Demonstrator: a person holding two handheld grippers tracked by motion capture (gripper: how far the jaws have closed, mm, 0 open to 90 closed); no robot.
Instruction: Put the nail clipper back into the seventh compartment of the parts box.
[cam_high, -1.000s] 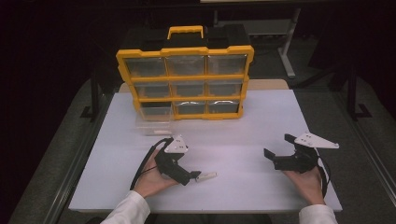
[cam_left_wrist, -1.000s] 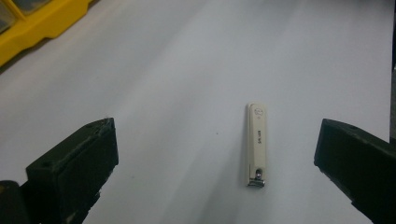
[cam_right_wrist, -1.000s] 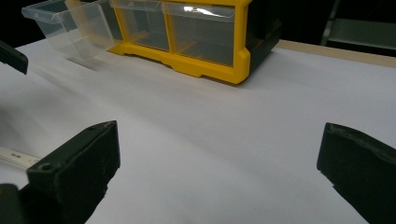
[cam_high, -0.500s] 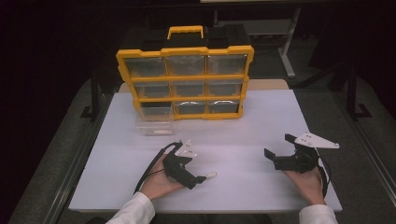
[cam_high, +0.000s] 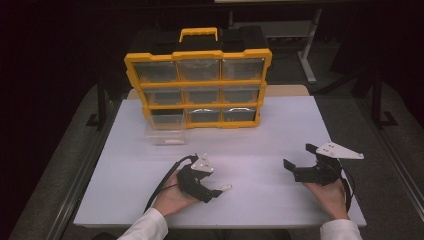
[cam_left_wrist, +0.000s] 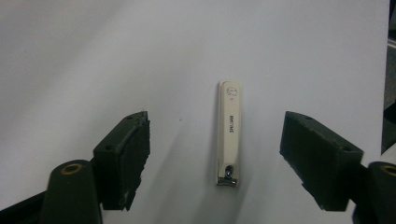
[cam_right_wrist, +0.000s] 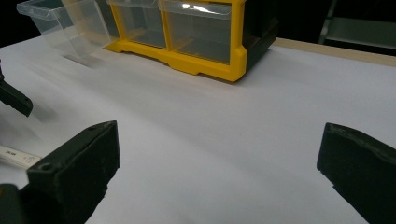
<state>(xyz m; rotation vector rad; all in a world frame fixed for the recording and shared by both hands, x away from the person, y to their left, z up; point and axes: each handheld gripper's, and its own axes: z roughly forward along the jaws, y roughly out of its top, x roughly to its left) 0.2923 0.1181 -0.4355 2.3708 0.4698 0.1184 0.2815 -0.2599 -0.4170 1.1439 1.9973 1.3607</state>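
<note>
Nail clipper (cam_left_wrist: 229, 134) lies between the left hand-held gripper's (cam_high: 216, 190) spread jaws, which advanced toward three o'clock, probably to grasp; right hand-held gripper (cam_high: 296, 163) gapes idle.

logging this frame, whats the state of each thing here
left gripper: open, jaws either side of the nail clipper
right gripper: open, holding nothing
nail clipper: lying flat on the table, folded shut
clear drawer: pulled out of the organizer
organizer: upright, other drawers in
</note>
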